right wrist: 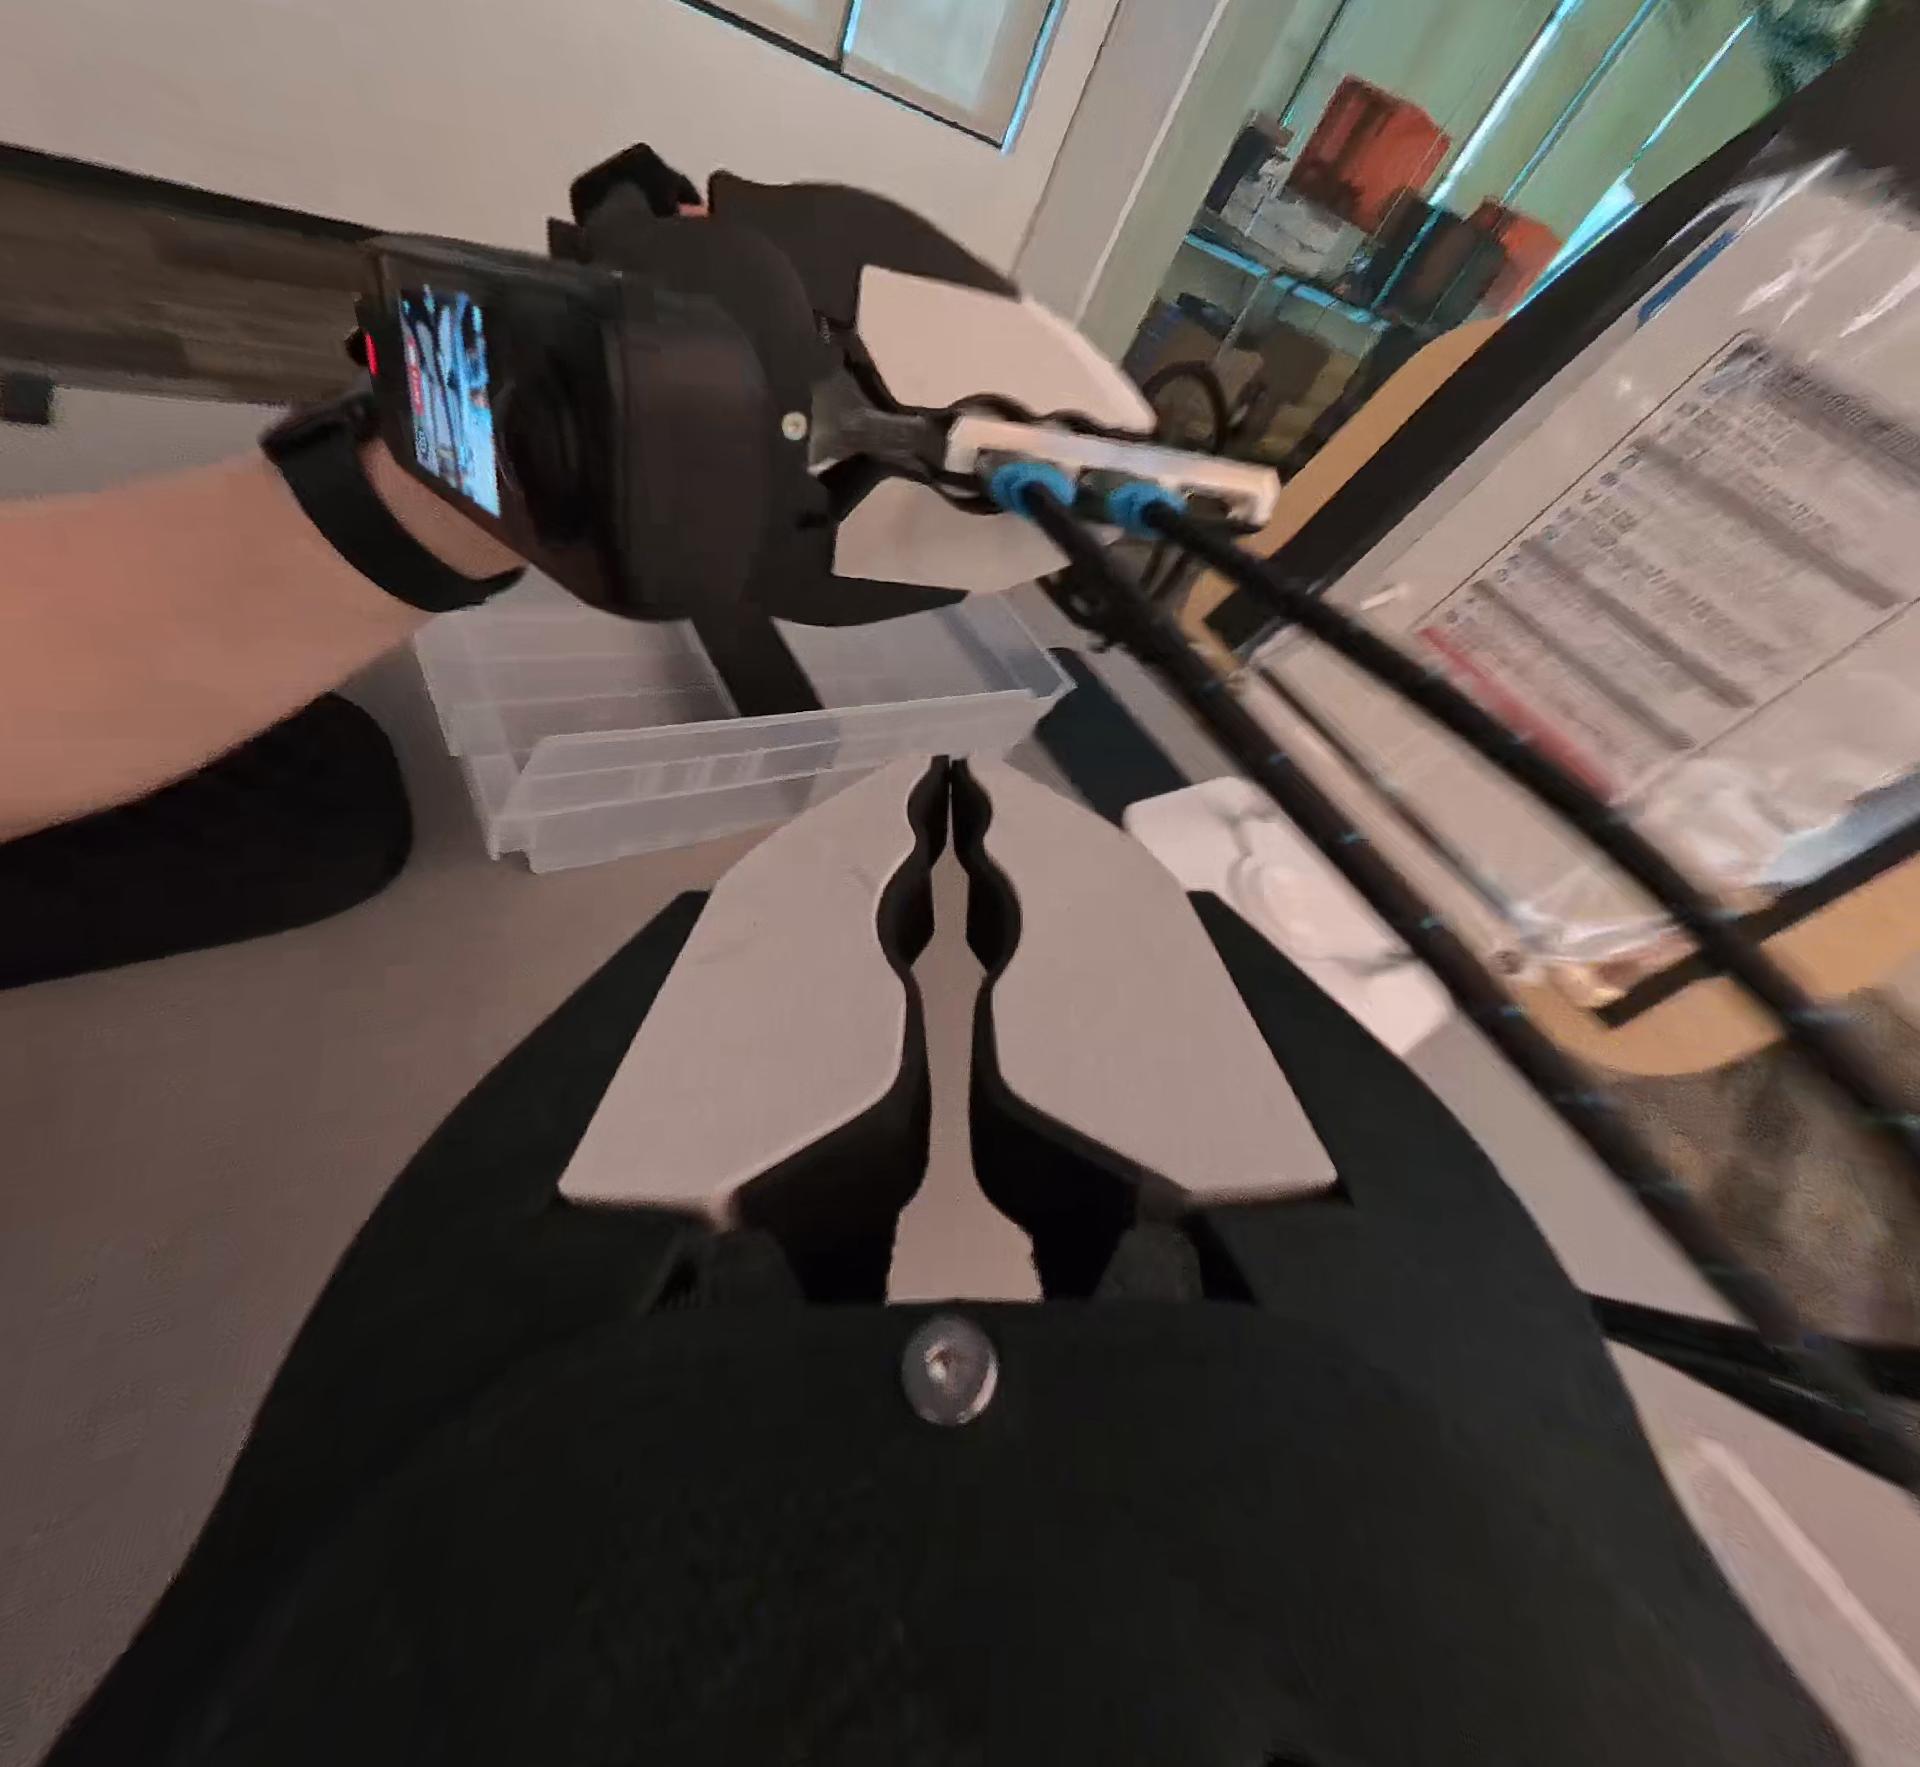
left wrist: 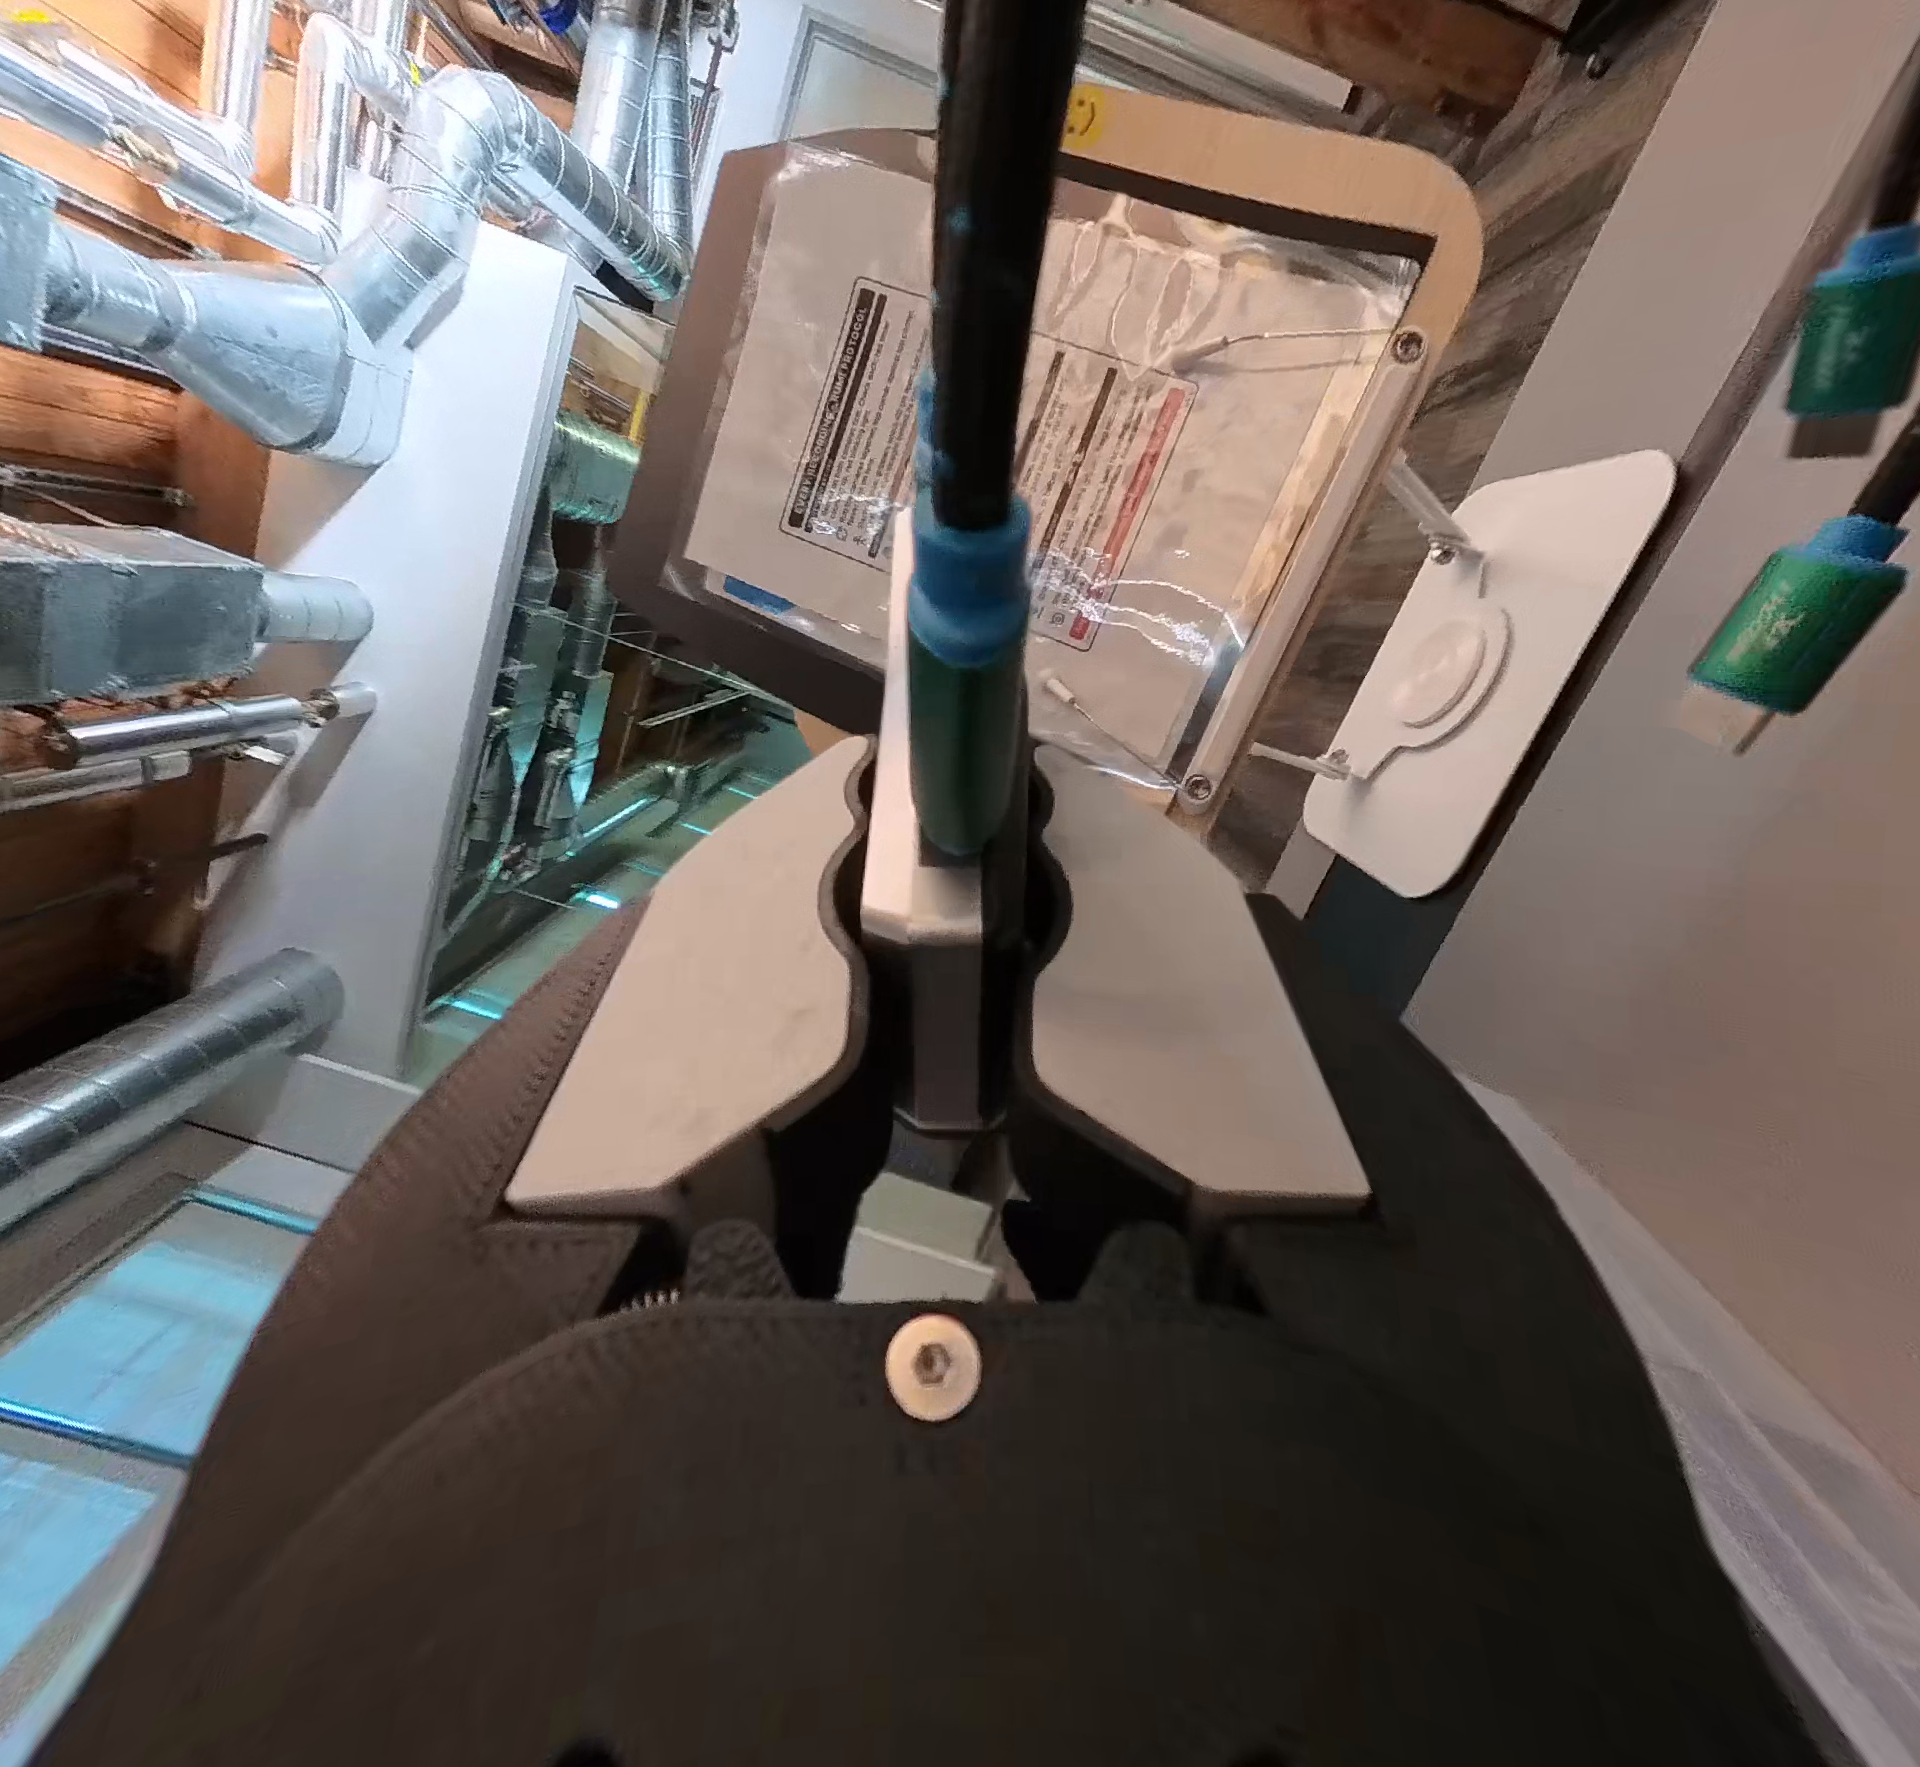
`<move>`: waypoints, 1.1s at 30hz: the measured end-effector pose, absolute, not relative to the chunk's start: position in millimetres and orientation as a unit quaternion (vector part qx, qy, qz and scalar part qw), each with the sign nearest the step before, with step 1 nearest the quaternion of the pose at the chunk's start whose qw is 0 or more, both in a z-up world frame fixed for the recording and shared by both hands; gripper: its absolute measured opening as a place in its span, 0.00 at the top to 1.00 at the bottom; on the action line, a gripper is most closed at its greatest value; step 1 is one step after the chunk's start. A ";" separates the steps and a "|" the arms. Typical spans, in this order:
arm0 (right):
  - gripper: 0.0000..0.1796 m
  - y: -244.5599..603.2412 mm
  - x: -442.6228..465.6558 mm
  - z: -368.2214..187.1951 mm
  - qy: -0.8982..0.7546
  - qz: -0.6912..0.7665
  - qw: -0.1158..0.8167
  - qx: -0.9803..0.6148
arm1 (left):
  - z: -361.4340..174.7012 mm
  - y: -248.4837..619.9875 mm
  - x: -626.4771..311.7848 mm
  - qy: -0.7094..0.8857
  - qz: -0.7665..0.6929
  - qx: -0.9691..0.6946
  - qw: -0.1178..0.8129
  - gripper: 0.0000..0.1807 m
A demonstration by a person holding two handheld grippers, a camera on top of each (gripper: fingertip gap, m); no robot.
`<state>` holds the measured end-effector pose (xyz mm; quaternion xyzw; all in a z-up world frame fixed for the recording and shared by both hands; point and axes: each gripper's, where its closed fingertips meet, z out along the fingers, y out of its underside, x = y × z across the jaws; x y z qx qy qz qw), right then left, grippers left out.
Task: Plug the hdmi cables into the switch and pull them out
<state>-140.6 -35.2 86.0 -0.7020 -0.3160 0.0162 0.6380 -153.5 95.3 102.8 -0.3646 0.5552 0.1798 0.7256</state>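
In the left wrist view my left gripper (left wrist: 951, 772) is shut on the thin white switch (left wrist: 920, 896), held edge-on. A green HDMI plug (left wrist: 961, 741) with a blue collar sits in the switch, its black cable (left wrist: 987, 159) running up. Two more green plugs (left wrist: 1860, 335) (left wrist: 1792, 642) hang loose at the right. In the right wrist view the left gripper (right wrist: 1039, 470) holds the switch (right wrist: 1226, 470) with two blue-collared plugs (right wrist: 1023, 486) (right wrist: 1143, 504) in it. My right gripper (right wrist: 948, 772) is shut and empty, below and apart from the switch.
A wooden board with a laminated sheet (left wrist: 1091, 429) stands behind the switch, and a white plate (left wrist: 1486, 678) lies beside it. A clear plastic tray (right wrist: 727, 730) sits on the table under the left gripper. A person's forearm (right wrist: 156, 595) reaches in from the left. Two black cables (right wrist: 1455, 834) cross the right side.
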 end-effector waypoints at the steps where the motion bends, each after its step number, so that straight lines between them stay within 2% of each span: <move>1: 0.99 -31.7 -146.5 77.7 -0.312 0.046 0.630 -0.710 | 103.1 94.1 -152.5 0.553 0.170 -0.369 0.728 0.87; 4: 0.88 -8.5 -152.4 60.1 -0.274 0.063 0.648 -0.708 | 102.1 85.8 -144.5 0.553 0.142 -0.369 0.734 0.88; 9: 0.88 -10.8 -138.8 90.9 -0.222 0.050 0.777 -0.587 | 98.5 62.6 -127.1 0.566 0.127 -0.329 0.745 0.88; 12: 0.91 -27.0 -135.1 111.4 -0.232 0.030 0.812 -0.534 | 93.9 52.9 -118.0 0.575 0.138 -0.298 0.749 0.87; 22: 0.94 -17.0 -135.5 95.6 -0.274 0.035 0.750 -0.601 | 84.8 59.7 -115.6 0.584 0.174 -0.284 0.740 0.88; 33: 0.96 -14.5 -131.2 89.3 -0.257 0.069 0.752 -0.602 | 80.7 63.3 -113.9 0.597 0.205 -0.272 0.727 0.87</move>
